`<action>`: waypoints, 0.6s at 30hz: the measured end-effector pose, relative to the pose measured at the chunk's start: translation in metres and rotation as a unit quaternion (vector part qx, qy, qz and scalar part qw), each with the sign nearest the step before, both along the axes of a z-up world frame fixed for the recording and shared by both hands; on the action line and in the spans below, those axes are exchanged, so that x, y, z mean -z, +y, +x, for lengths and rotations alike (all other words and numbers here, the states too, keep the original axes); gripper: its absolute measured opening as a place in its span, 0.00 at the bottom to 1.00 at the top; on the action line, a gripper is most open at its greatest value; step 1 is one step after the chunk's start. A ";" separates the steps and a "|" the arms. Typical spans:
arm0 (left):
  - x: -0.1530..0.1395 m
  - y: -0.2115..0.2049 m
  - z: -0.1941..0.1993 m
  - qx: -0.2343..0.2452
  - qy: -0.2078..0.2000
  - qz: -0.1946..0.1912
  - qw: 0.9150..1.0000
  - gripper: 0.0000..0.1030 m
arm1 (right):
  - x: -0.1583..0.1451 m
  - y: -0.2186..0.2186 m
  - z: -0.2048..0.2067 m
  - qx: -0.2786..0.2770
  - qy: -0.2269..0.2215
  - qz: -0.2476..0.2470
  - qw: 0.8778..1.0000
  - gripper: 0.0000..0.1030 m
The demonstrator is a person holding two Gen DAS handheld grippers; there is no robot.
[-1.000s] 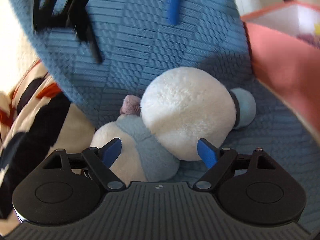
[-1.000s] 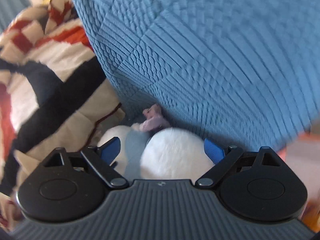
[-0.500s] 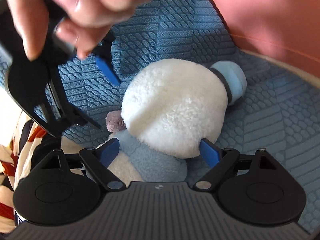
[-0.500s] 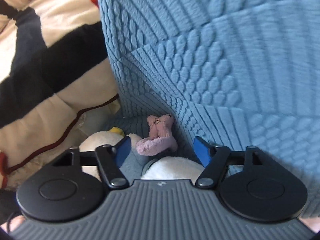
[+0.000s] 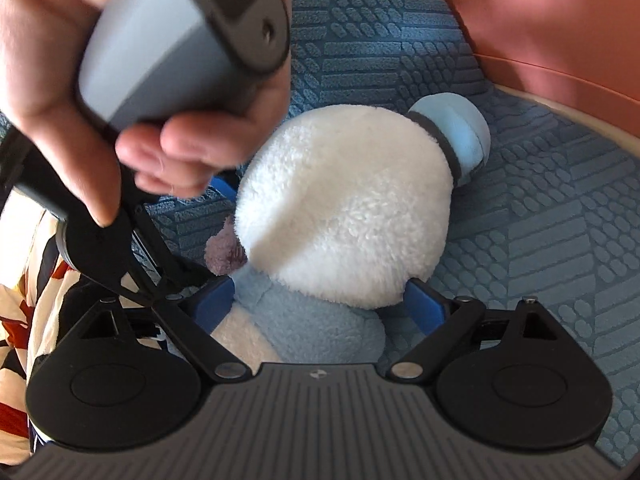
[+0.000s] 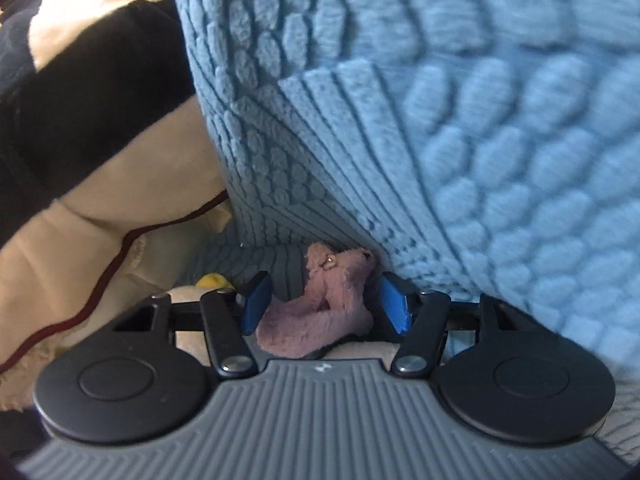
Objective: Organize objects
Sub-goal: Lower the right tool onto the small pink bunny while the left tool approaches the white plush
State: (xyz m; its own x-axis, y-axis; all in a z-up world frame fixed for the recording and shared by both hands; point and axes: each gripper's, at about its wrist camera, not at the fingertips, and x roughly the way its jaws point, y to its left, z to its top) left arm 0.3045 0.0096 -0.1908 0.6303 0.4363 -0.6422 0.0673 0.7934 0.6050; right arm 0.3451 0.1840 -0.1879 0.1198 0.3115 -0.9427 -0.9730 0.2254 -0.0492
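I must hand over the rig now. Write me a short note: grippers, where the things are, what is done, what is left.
Left gripper: opening wide around the plush toy, not pressing it.
Right gripper: half closed around the toy's purple loop; grip not confirmed.
Toy lies on the blue sofa cushion, beside the pink bin.
Done: nothing lifted.
Left: grip, lift, probably into the bin.

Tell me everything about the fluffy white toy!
The plush toy is soft and fuzzy, with a big round white head, a pale blue hat with a grey band, a light blue collar and a white body. A small purple plush piece sticks out at its neck. It lies on the blue textured cushion, beside a striped blanket. The left gripper has its jaws around it, opening; the right gripper frames the purple piece.
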 end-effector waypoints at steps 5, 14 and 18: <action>0.000 0.002 -0.002 -0.002 -0.001 -0.001 1.000 0.91 | 0.012 0.008 -0.004 -0.003 -0.015 -0.023 1.000 0.52; -0.002 0.000 -0.005 -0.001 0.000 0.001 1.000 0.91 | 0.003 0.005 -0.010 -0.010 -0.038 -0.040 0.998 0.29; -0.002 -0.002 -0.006 -0.003 0.001 0.006 1.000 0.91 | -0.018 -0.006 -0.020 -0.025 -0.047 -0.028 0.998 0.28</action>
State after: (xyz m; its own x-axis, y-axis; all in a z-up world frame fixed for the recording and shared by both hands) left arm 0.2985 0.0079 -0.1886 0.6261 0.4474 -0.6387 0.0644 0.7866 0.6142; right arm 0.3251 0.1782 -0.1697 0.1939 0.2658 -0.9443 -0.9735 0.1711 -0.1517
